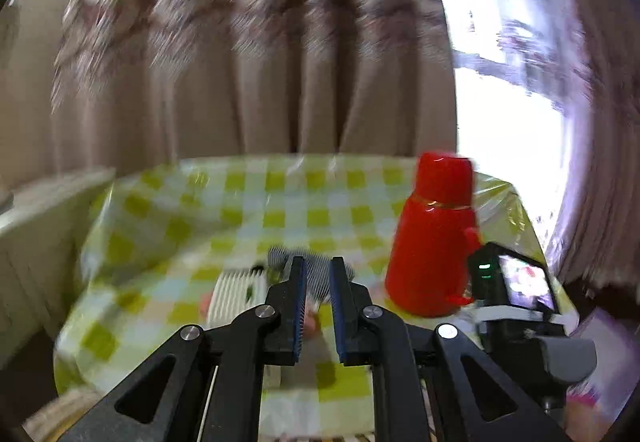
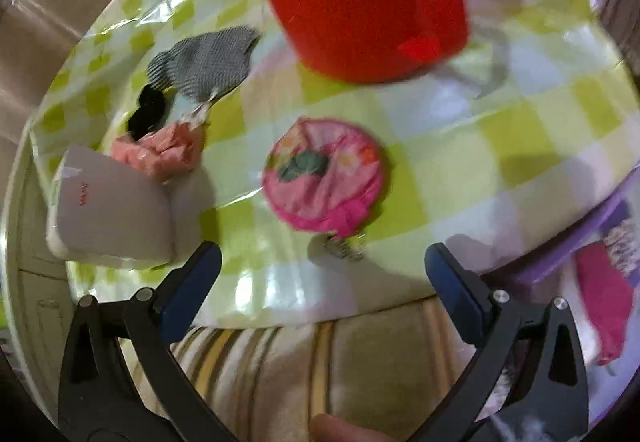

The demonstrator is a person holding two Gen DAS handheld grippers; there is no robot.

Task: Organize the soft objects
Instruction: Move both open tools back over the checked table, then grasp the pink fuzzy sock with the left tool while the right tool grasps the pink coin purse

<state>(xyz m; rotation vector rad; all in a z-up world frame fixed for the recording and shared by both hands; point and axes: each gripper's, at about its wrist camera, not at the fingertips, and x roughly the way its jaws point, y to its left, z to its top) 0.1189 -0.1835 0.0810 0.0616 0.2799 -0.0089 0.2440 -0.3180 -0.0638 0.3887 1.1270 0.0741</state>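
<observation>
Two hand-held grippers in view, both over round table point(image 2: 520, 146) with green-checked cloth under clear plastic.

Right gripper point(image 2: 322, 266): jaws spread wide, nothing between them. Blue-padded fingertips point(image 2: 200, 266) low over near table edge. Positioned above and on the near side of pink round pouch point(image 2: 324, 178), not touching.

Pink round pouch: flat on cloth near table centre, dark green patch on top, small metal clasp point(image 2: 340, 248) just beside its near edge.

Left of pouch, in right wrist view:
- White rectangular container point(image 2: 116, 210) at table edge, tilted.
- Crumpled salmon-pink cloth point(image 2: 160, 152), touching container's far side.
- Small black item point(image 2: 148, 112), just beyond salmon-pink cloth; kind not discernible.
- Grey striped cloth point(image 2: 204, 62), bunched, farther back.

Red thermos point(image 1: 434, 238): upright on table, beyond pouch, large and blurred in right wrist view.

Left gripper point(image 1: 318, 306): jaws nearly together, narrow gap left, nothing visibly held. Fingers aimed at grey striped cloth and white container; contact not determinable owing to blur. Right gripper's camera unit point(image 1: 516, 282) visible just right of thermos.

Background: beige curtain point(image 1: 280, 82), bright window point(image 1: 512, 122).
</observation>
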